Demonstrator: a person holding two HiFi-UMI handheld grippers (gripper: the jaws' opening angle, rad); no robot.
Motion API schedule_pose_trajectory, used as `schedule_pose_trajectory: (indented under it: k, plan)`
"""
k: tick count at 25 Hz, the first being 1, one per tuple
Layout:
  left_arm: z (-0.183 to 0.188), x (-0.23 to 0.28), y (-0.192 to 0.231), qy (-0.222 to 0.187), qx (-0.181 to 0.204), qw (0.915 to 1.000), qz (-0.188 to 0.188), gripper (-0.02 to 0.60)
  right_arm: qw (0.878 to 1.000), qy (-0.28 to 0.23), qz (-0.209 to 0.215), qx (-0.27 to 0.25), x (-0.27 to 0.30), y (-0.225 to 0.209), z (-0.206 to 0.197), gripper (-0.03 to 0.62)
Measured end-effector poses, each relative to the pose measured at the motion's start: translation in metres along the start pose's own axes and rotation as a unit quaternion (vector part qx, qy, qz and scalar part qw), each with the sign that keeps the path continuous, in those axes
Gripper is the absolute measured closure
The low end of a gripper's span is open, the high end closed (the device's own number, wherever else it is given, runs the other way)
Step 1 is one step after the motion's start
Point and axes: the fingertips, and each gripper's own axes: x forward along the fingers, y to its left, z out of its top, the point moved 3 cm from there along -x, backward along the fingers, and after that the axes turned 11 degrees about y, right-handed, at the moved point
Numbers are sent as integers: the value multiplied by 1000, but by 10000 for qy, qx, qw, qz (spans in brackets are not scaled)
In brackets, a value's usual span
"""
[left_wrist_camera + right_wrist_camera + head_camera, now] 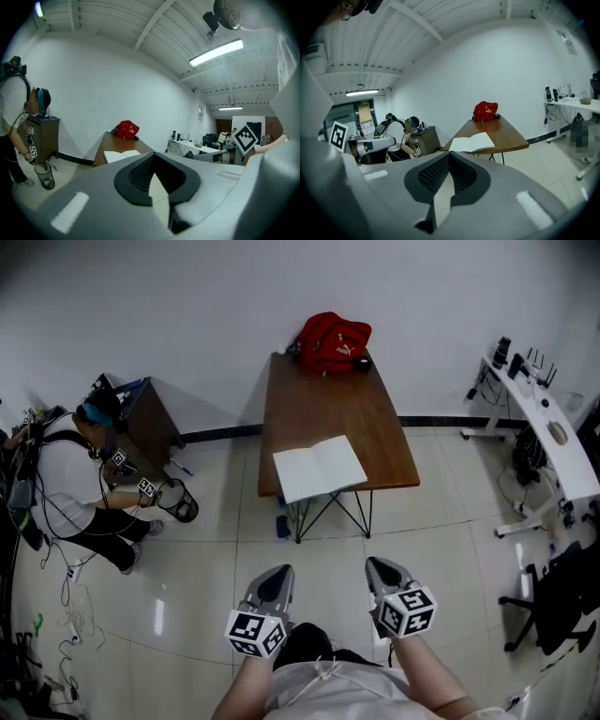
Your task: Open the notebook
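The notebook (319, 468) lies open, white pages up, at the near end of a brown wooden table (323, 395). It also shows in the left gripper view as the notebook (121, 155) and in the right gripper view as the notebook (472, 142). My left gripper (275, 579) and right gripper (382, 570) hang close to my body over the floor, well short of the table. Both point toward it. The left gripper (152, 157) and right gripper (449, 157) each have their jaws together at the tips with nothing between them.
A red bag (334, 341) sits at the table's far end against the wall. A person (80, 479) crouches at the left beside a dark cabinet (141, 413) and a wire bin (178, 501). At the right are a white desk (553, 442) and a black chair (553, 601).
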Motion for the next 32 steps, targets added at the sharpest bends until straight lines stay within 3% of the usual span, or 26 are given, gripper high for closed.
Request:
schedule_pose_trajectory:
  k: [10, 18, 32]
  plan:
    - [18, -17, 4, -121, 4, 9999, 44, 575, 9997, -136, -144, -154, -16, 14, 18, 591]
    - [24, -16, 2, -132, 76, 9999, -61, 575, 9962, -310, -318, -750, -19, 25, 33, 591]
    - [32, -12, 6, -228, -54, 9997, -19, 575, 9958, -239, -283, -839, -15, 23, 34, 591]
